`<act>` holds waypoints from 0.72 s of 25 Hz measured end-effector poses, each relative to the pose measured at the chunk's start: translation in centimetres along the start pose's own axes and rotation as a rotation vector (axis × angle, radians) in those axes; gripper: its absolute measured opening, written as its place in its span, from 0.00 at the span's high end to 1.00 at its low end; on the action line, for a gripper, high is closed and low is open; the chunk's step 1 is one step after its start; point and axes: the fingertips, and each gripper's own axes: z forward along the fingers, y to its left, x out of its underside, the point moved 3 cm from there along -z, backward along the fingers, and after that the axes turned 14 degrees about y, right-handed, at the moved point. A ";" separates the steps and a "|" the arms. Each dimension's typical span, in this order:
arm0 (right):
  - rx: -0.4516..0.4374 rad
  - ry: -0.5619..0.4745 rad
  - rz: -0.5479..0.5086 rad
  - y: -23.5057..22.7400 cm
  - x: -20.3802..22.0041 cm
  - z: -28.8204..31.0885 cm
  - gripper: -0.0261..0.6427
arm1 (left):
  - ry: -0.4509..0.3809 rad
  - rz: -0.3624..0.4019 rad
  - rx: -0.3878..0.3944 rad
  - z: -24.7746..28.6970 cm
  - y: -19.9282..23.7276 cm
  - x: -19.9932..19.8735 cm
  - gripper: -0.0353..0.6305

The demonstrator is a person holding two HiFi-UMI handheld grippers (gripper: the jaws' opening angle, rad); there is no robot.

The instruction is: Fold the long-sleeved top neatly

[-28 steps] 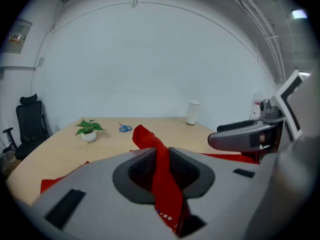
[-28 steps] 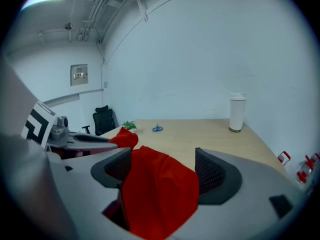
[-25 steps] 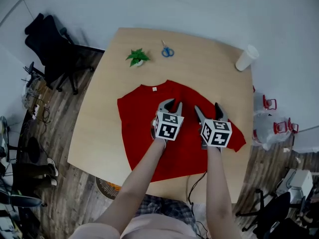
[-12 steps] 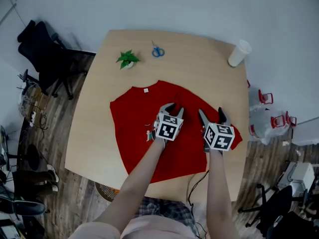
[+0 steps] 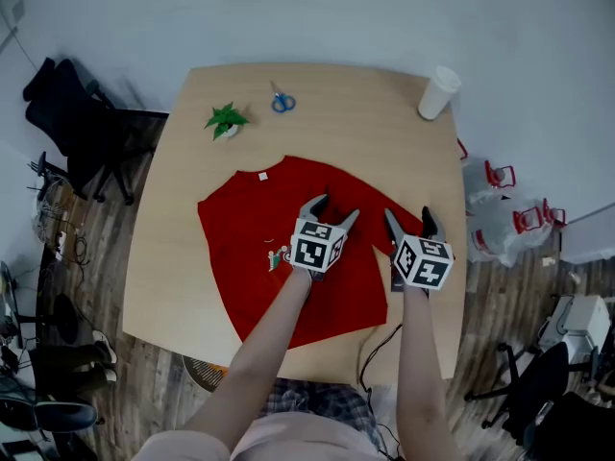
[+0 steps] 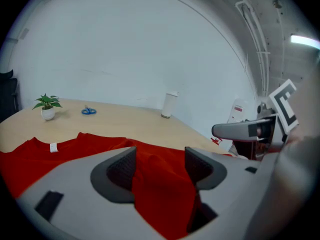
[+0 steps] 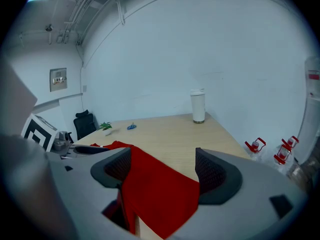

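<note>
A red long-sleeved top [image 5: 240,229] lies spread on the wooden table [image 5: 375,133], collar toward the far side. A small print [image 5: 279,255] shows on its front. My left gripper [image 5: 333,209] hovers over the top's middle and its jaws are opening. In the left gripper view, red cloth [image 6: 75,146] lies between and under the left gripper [image 6: 160,164], and the pads do not press on it. My right gripper [image 5: 407,217] stands open over the top's right edge. Red fabric [image 7: 165,194] passes beneath the right gripper [image 7: 164,169] without being pinched.
A small potted plant [image 5: 224,120], blue scissors [image 5: 282,101] and a white cup [image 5: 438,92] stand along the table's far side. An office chair [image 5: 67,113] is on the left. Red-handled items [image 5: 500,176] and a bag [image 5: 490,229] lie on the floor at the right.
Both grippers have shifted toward the top's right side. The left jaws have spread from nearly closed to wide apart. The right jaws stay equally wide.
</note>
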 end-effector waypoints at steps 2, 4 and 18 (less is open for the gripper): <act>0.020 -0.006 0.012 -1.0 0.1 -0.8 0.38 | -0.014 0.003 0.003 -0.3 -0.7 -0.8 0.52; 0.048 -0.006 0.026 -2.3 0.4 -1.7 0.39 | -0.029 0.021 0.013 -0.4 -1.8 -1.8 0.50; 0.217 0.034 0.200 -12.4 8.4 -9.3 0.42 | 0.023 0.138 0.194 4.1 -14.8 -1.7 0.41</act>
